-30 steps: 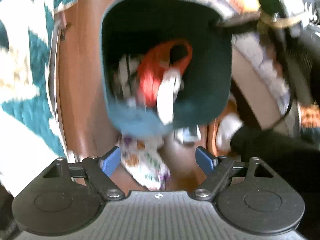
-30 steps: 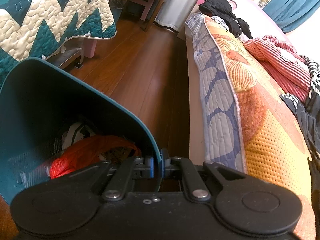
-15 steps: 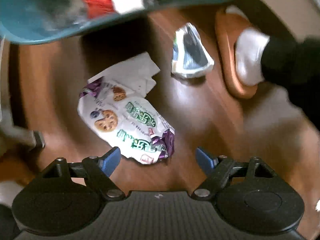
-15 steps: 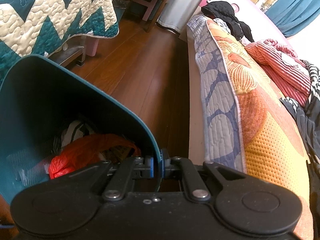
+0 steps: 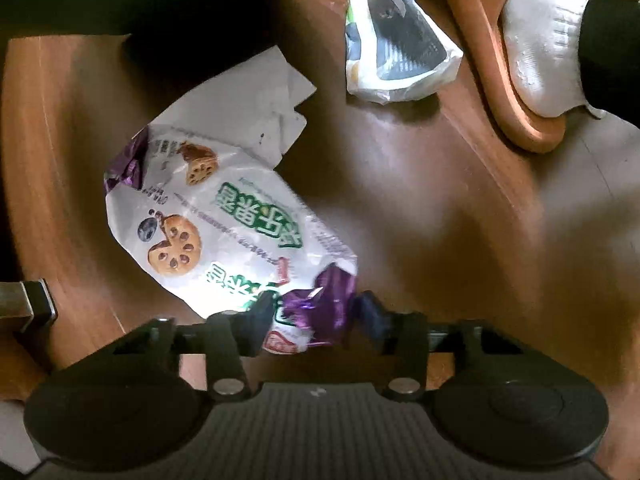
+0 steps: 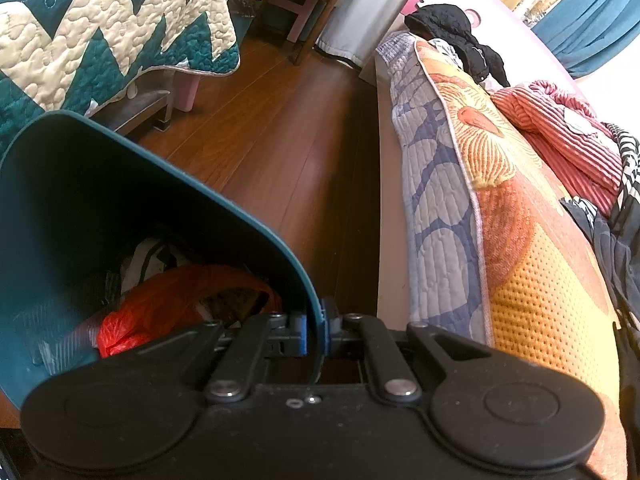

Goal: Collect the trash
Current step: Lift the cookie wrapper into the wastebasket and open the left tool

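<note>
your left gripper [image 5: 314,314] jaws are closing around the snack wrapper [image 5: 224,224]; your right gripper [image 6: 316,334] jaws clamp the bin [image 6: 132,184] rim.

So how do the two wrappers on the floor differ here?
The snack wrapper is larger, white and purple with lotus-root pictures; the small wrapper is mostly dark with white edges. The left gripper is closing around the snack wrapper's purple end; the small wrapper lies untouched beside the slipper. Both lie crumpled on the wooden floor.
</note>
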Demonstrator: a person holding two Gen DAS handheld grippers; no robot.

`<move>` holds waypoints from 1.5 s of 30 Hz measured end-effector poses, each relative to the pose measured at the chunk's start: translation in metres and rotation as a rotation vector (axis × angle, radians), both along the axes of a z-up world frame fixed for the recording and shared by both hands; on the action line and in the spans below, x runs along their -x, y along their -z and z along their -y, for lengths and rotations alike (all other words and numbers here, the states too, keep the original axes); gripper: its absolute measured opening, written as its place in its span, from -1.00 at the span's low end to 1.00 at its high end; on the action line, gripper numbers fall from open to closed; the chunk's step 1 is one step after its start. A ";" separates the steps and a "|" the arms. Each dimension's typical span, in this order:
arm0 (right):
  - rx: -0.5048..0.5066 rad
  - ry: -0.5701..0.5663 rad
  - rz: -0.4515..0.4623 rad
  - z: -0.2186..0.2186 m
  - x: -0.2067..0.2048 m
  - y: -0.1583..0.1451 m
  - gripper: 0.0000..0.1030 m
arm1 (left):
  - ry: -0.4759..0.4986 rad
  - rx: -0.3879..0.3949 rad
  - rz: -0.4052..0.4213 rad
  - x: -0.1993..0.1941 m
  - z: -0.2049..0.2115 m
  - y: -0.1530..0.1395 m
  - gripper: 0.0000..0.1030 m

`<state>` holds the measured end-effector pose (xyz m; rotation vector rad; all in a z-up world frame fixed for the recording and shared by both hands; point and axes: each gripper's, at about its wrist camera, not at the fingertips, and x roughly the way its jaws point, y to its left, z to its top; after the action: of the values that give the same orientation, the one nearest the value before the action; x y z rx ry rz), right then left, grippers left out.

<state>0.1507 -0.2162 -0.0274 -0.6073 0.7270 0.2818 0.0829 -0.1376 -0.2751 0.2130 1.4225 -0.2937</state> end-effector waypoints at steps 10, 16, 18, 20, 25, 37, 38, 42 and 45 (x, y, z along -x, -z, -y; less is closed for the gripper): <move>-0.022 0.018 -0.021 0.003 -0.005 0.000 -0.84 | -0.012 0.043 0.043 0.014 -0.014 -0.065 -0.39; -0.032 0.051 -0.032 0.006 -0.014 0.001 -0.81 | 0.000 0.143 0.067 0.020 -0.026 -0.136 -0.39; -0.040 0.069 -0.039 0.008 -0.017 0.001 -0.80 | 0.010 0.176 0.074 0.023 -0.031 -0.160 -0.39; -0.075 0.092 -0.059 0.012 -0.023 -0.001 -0.81 | 0.028 0.205 0.085 0.030 -0.034 -0.183 -0.39; -0.129 0.124 -0.088 0.015 -0.029 -0.004 -0.80 | 0.064 0.256 0.139 0.044 -0.040 -0.228 -0.39; -0.200 0.167 -0.120 0.020 -0.036 -0.007 -0.79 | -0.018 0.350 0.320 -0.018 -0.045 -0.281 -0.39; -0.196 0.165 -0.117 0.019 -0.036 -0.007 -0.79 | -0.021 0.357 0.317 -0.028 -0.041 -0.277 -0.39; -0.193 0.165 -0.112 0.018 -0.038 -0.007 -0.78 | -0.045 0.354 0.281 -0.056 -0.029 -0.255 -0.39; -0.192 0.165 -0.107 0.018 -0.039 -0.007 -0.78 | -0.063 0.352 0.274 -0.075 -0.022 -0.240 -0.39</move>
<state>0.1898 -0.2345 -0.0202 -0.3499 0.8376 0.2295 0.1578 -0.1158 -0.0352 -0.0780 1.0842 -0.4400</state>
